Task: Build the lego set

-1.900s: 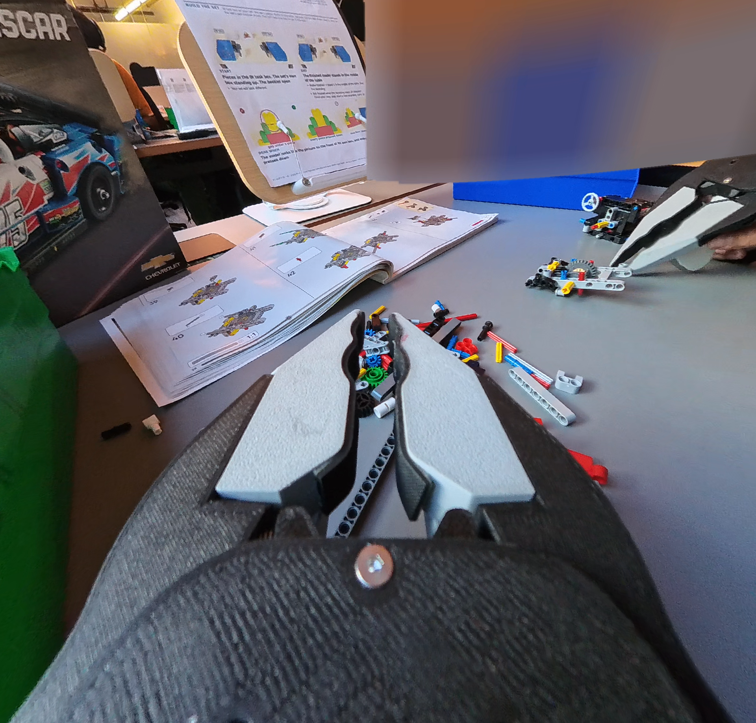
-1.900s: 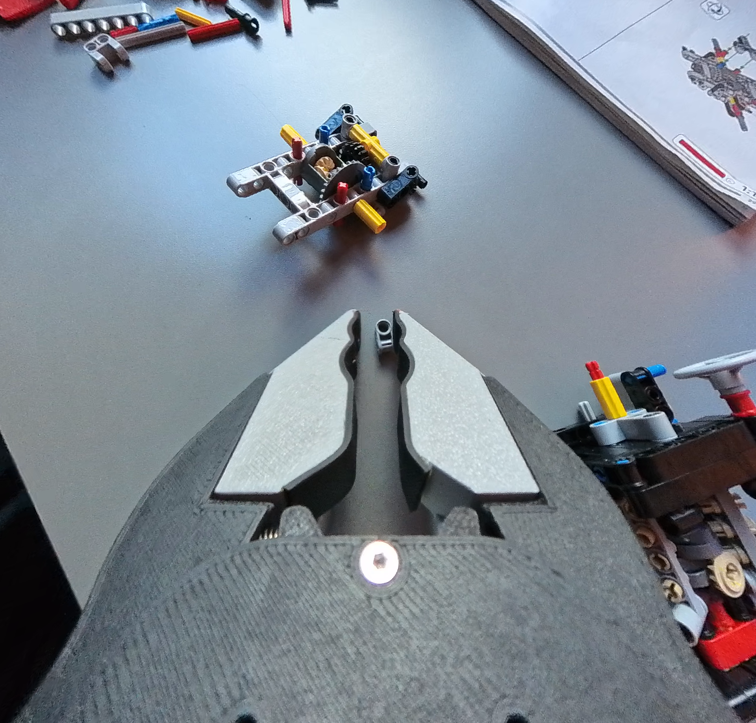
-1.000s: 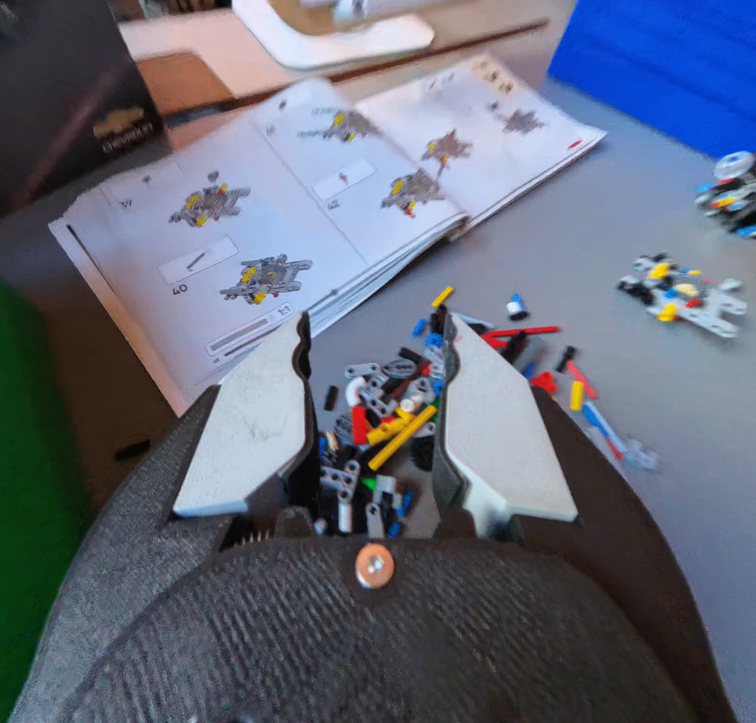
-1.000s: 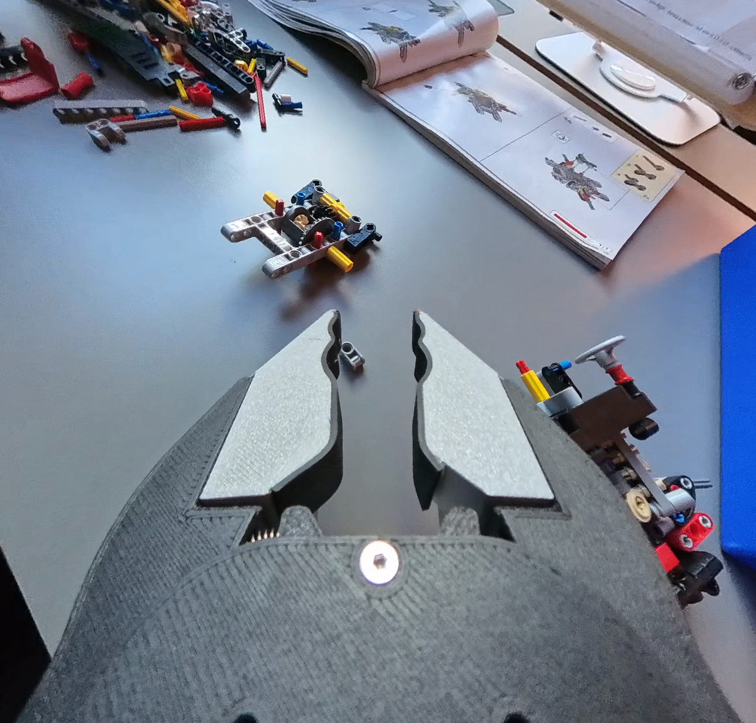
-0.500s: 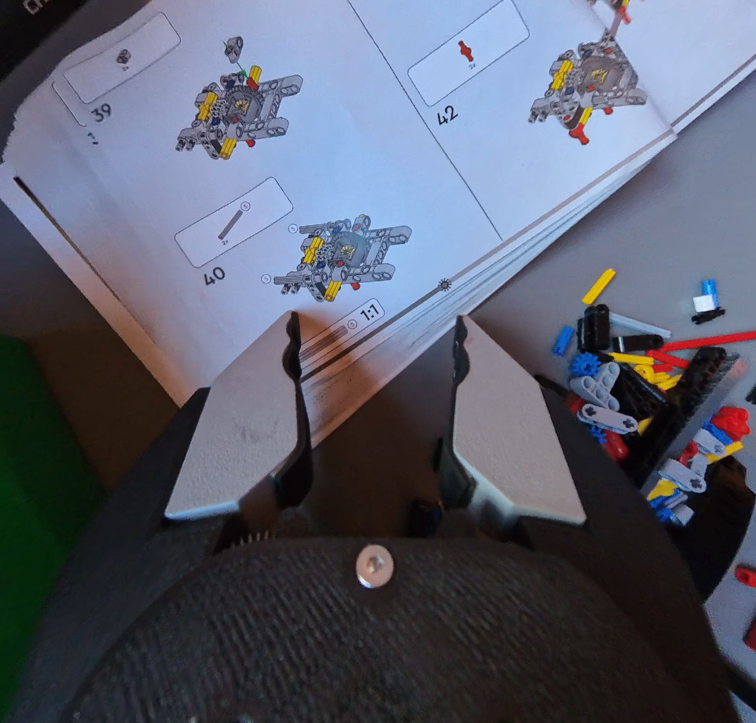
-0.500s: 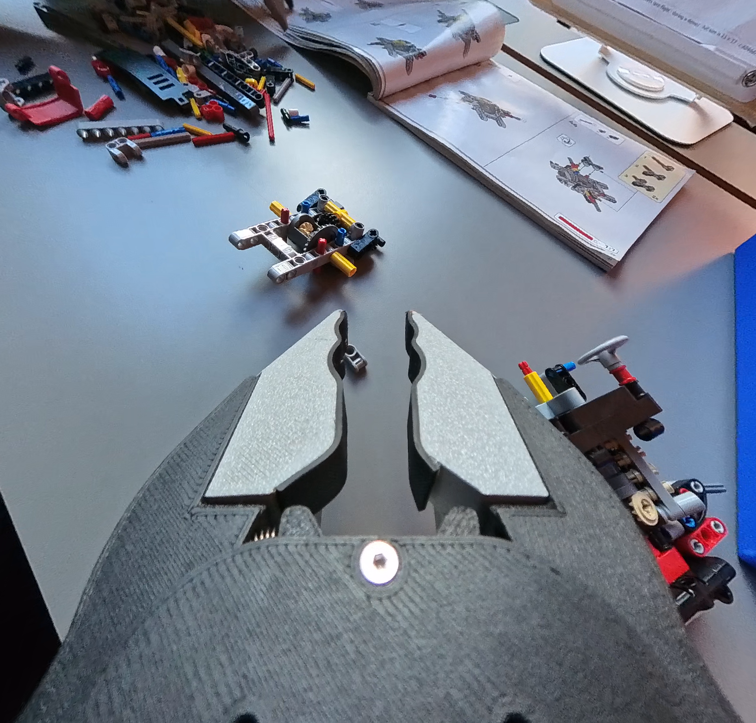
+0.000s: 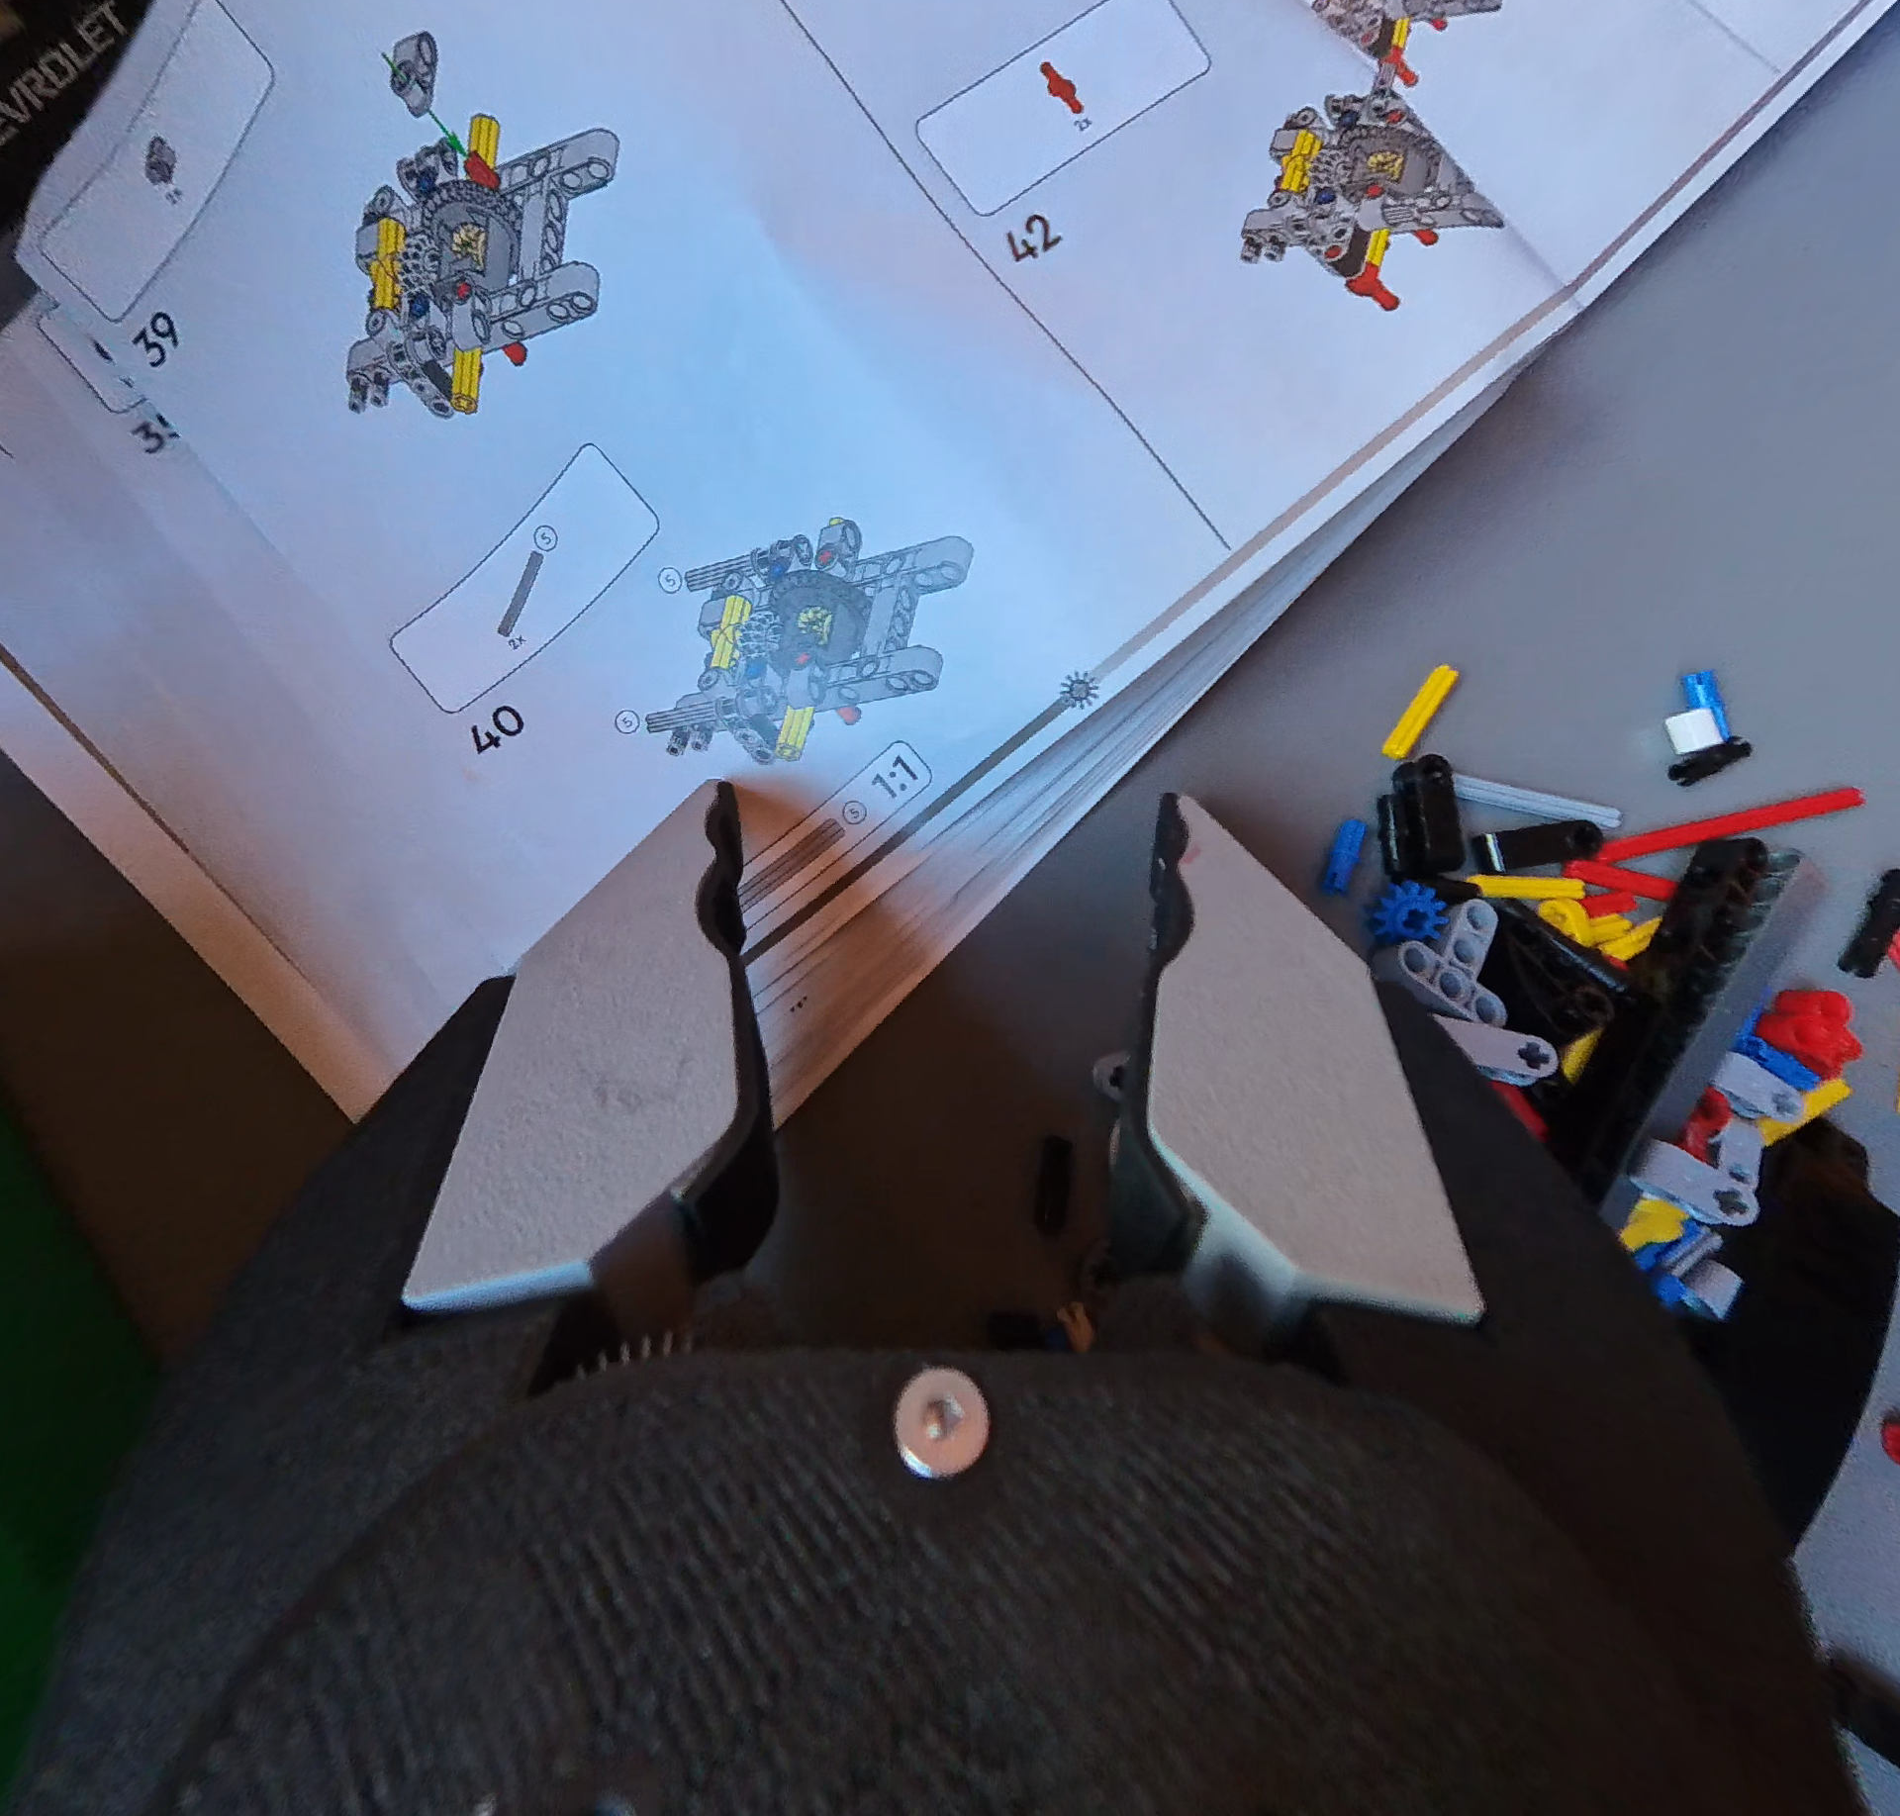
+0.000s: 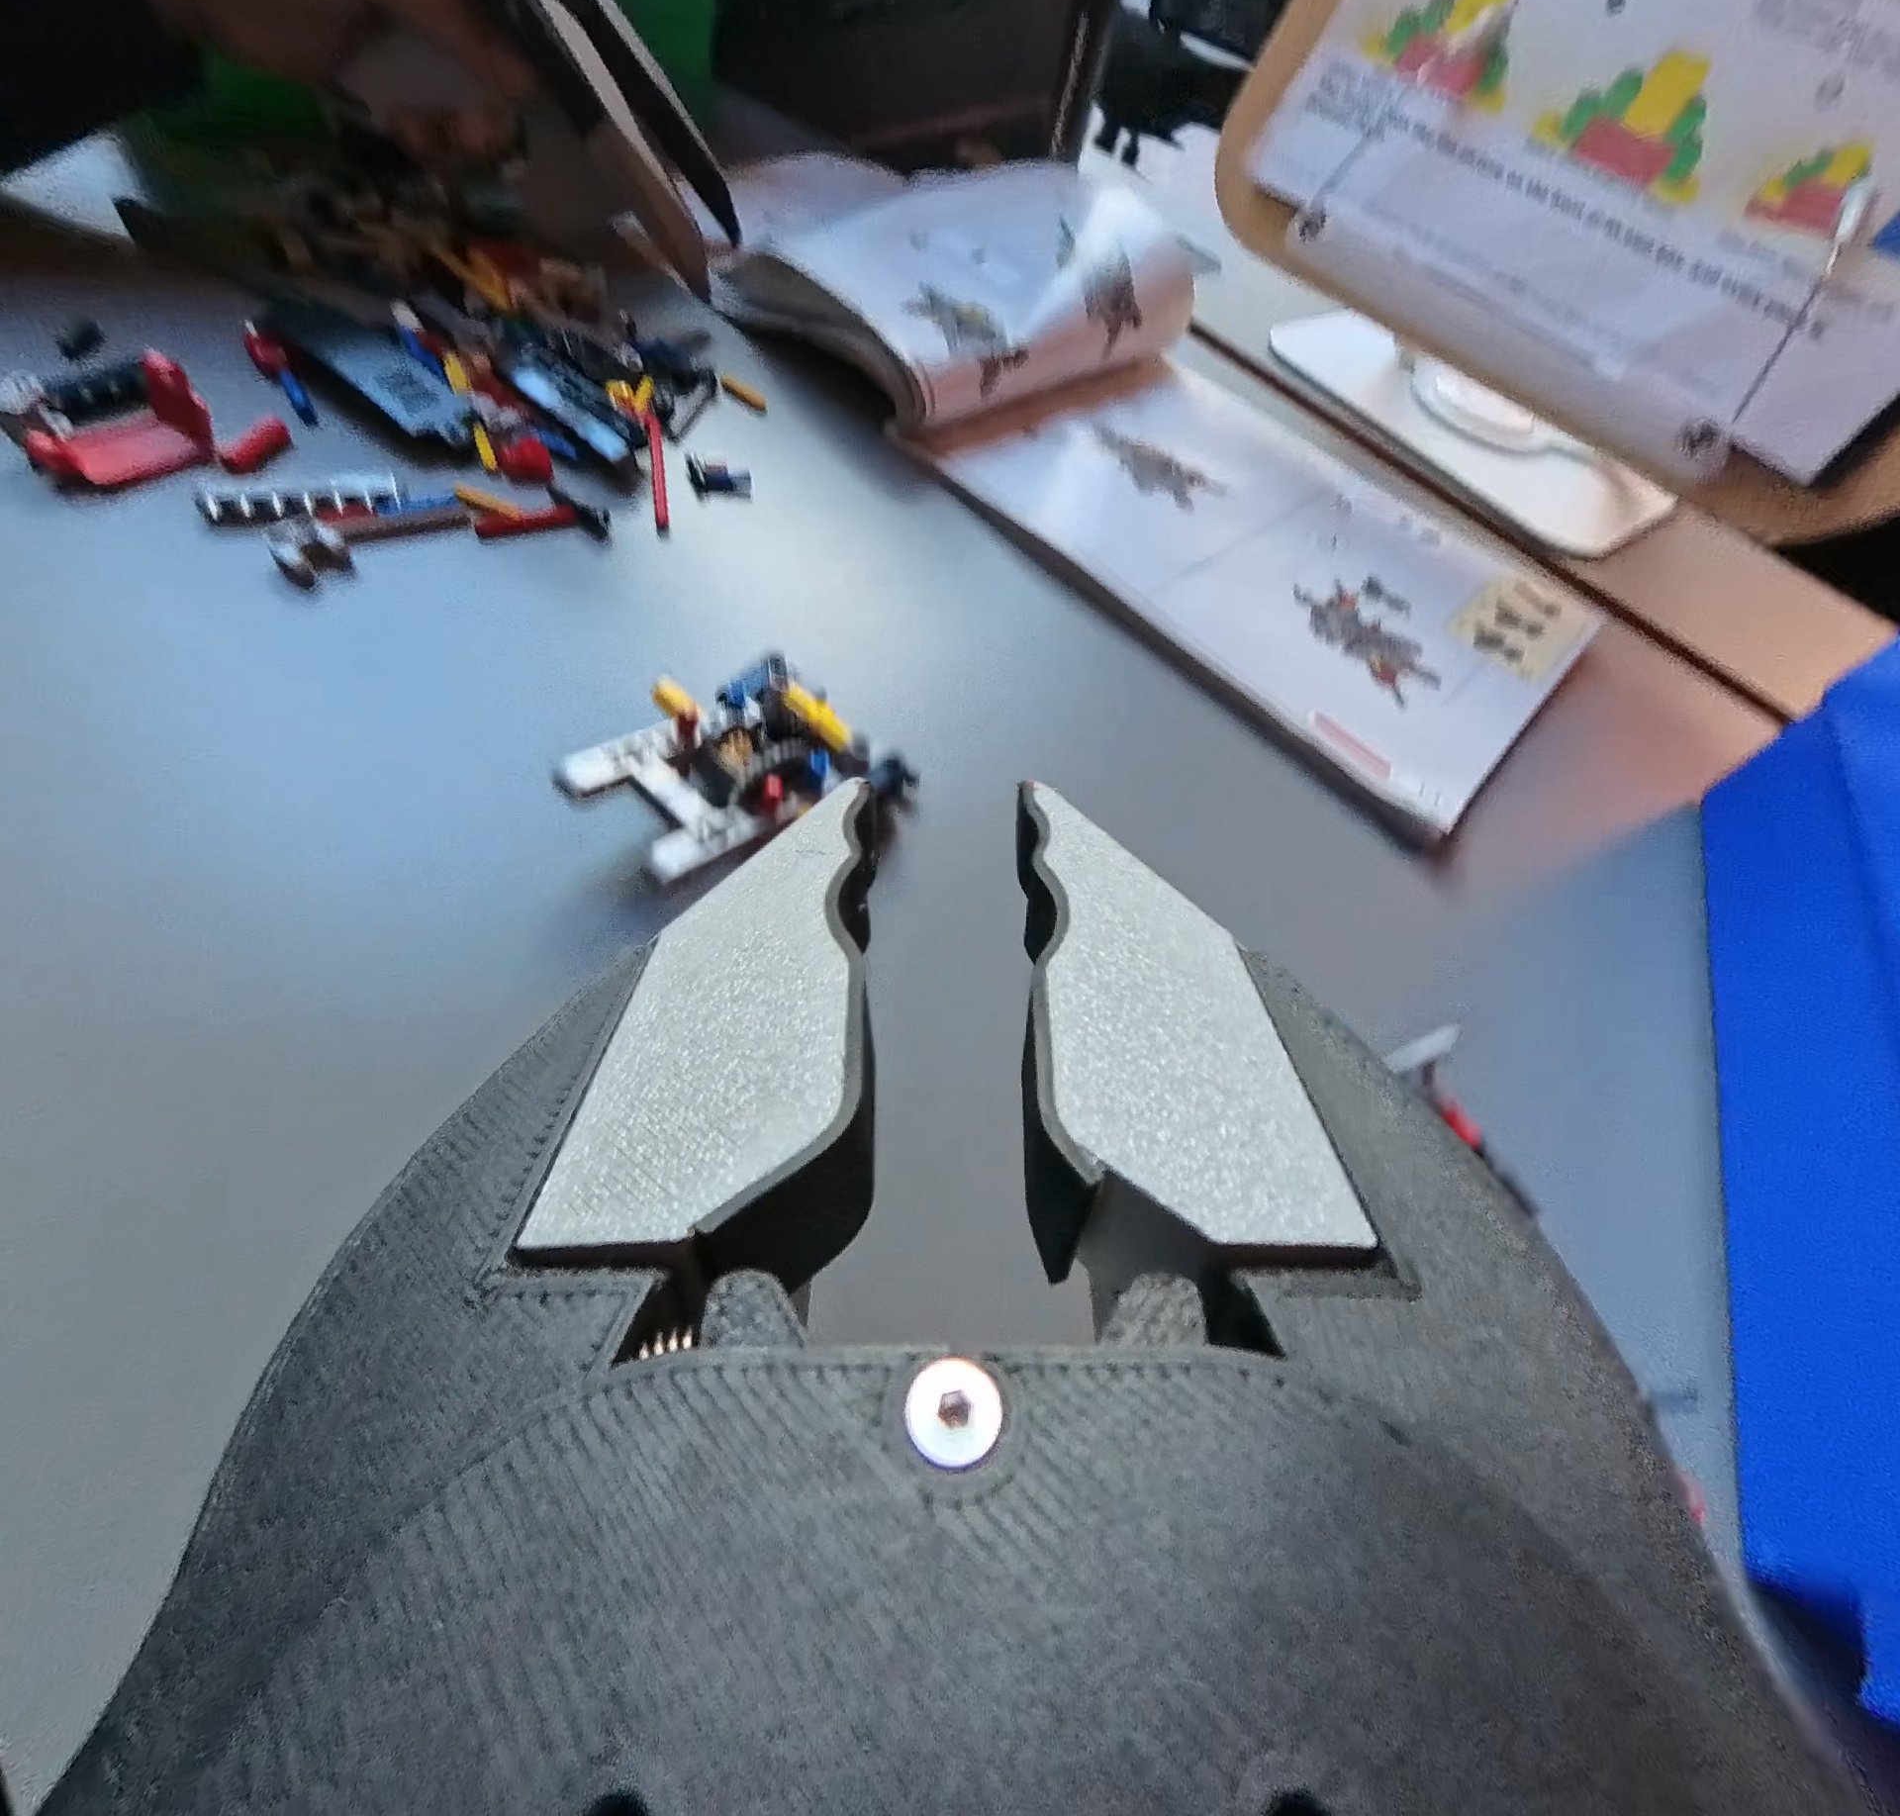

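Grey fingers of the left gripper (image 7: 941, 810) are standing wide apart with nothing between them, pointing steeply down over the lower corner of the open instruction booklet (image 7: 781, 348). Its left fingertip (image 7: 720, 821) is lying over the printed page, while its right fingertip (image 7: 1167, 831) is lying over the grey table (image 7: 1604, 492) just past the page edges. A loose pile of small plastic building parts (image 7: 1604, 954) in red, yellow, blue, black and grey is lying on the table just to the right of this gripper.

The right gripper (image 8: 941, 795) is hovering over bare table, its fingers parted by a moderate gap and gripping nothing. A small grey frame assembly (image 8: 720, 749) with yellow, blue and red pins is resting flat on the table just ahead and to the left of the left fingertip (image 8: 853, 810); motion blur is preventing a contact judgement. A blue panel (image 8: 1810, 1098) is lying to the right. Farther back, a monitor (image 8: 1583, 122) on a stand is facing the table.
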A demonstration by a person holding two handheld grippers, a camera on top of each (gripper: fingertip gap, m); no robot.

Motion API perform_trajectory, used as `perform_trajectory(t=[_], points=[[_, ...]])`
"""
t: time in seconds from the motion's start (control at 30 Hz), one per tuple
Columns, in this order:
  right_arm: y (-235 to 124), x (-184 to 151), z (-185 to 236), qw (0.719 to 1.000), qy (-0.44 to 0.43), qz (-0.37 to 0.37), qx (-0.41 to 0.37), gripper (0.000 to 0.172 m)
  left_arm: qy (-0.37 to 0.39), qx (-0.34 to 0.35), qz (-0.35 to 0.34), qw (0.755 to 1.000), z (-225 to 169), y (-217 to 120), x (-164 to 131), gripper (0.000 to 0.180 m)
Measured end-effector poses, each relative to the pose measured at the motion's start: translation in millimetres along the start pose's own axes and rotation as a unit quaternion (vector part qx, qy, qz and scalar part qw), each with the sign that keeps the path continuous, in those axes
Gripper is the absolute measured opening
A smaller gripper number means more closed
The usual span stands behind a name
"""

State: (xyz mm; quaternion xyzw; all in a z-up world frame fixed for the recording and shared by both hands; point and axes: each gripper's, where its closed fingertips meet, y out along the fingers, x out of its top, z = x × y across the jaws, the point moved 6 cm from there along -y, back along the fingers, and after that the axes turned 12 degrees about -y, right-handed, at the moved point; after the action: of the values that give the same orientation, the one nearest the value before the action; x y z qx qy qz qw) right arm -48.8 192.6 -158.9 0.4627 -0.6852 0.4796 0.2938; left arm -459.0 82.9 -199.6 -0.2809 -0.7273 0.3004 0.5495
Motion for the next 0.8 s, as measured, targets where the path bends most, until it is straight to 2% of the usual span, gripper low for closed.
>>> perform_trajectory(t=[0.13,0.23,0.4,0.6,0.8], points=[[23,52,-10,0.998,-0.039,-0.005,0.045,0.038,-0.014,-0.015,-0.003,1.0,1,-3,-1,0.078],[26,67,-13,0.998,-0.06,-0.012,0.032,0.036,-0.02,-0.021,-0.001,1.0,2,-8,-5,0.076],[14,46,-11,1.0,0.012,-0.021,0.012,0.034,-0.024,-0.026,0.001,0.999,4,-10,-6,0.074],[-10,-2,-5,0.996,0.082,0.014,-0.015,0.033,-0.018,-0.019,-0.021,0.999,4,-21,1,0.07],[-33,-32,-5,0.993,0.11,0.033,-0.041,0.034,-0.009,0.003,-0.044,0.999,10,-27,7,0.073]])
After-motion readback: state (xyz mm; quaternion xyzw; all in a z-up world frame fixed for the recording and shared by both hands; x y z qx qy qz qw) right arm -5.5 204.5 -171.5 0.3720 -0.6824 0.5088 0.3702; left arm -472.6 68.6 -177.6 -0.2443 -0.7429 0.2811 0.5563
